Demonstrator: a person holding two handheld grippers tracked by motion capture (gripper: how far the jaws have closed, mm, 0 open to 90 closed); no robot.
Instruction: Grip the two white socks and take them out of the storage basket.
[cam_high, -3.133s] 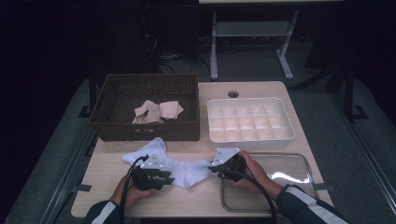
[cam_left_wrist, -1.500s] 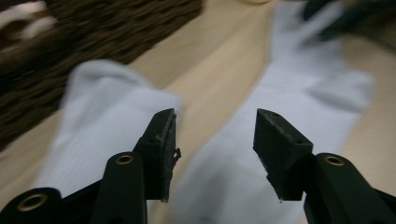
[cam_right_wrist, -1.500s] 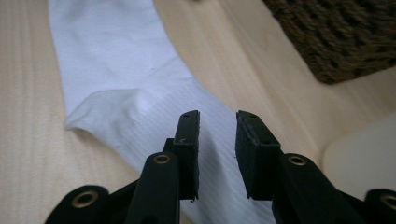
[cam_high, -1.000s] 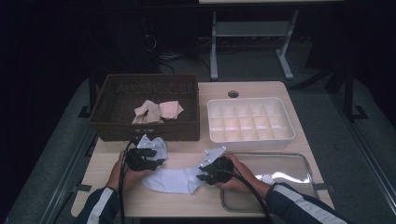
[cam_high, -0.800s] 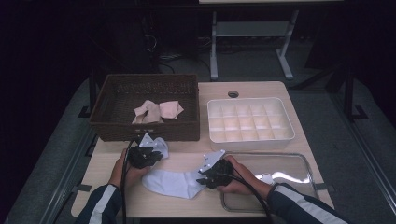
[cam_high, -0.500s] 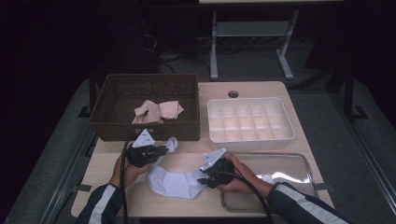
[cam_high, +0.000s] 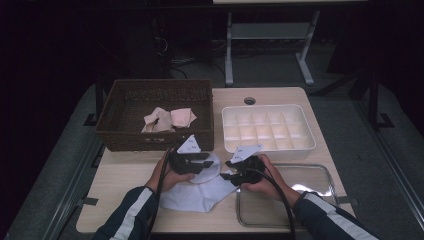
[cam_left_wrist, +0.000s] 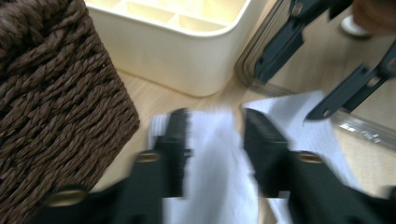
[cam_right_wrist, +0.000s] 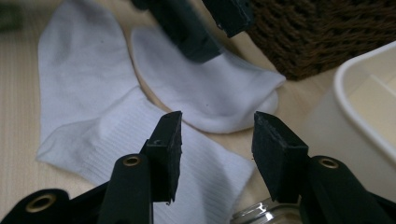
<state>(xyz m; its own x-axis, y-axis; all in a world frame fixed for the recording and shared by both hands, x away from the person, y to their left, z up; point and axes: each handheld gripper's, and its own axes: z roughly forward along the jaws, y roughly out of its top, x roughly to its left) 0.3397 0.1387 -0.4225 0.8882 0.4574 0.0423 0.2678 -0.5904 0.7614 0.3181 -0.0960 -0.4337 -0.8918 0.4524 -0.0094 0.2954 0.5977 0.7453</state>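
White socks lie flat on the wooden table between my hands. A rounded toe end rests on top of the ribbed cuff. My left gripper hovers over that toe end. Its jaws have just been opening and stand apart, with sock beneath them but not pinched. My right gripper hangs open just above the cuff, its jaws also just opening and nothing between them. The two grippers face each other closely.
A brown wicker basket with beige socks stands at the back left. A white divided tray is at the back right. A shallow metal tray lies under my right forearm. The table's front edge is near.
My left gripper carried one end of the sock to the right, from the basket's left front to the middle, then let it go. The right gripper lifted slightly off the cuff.
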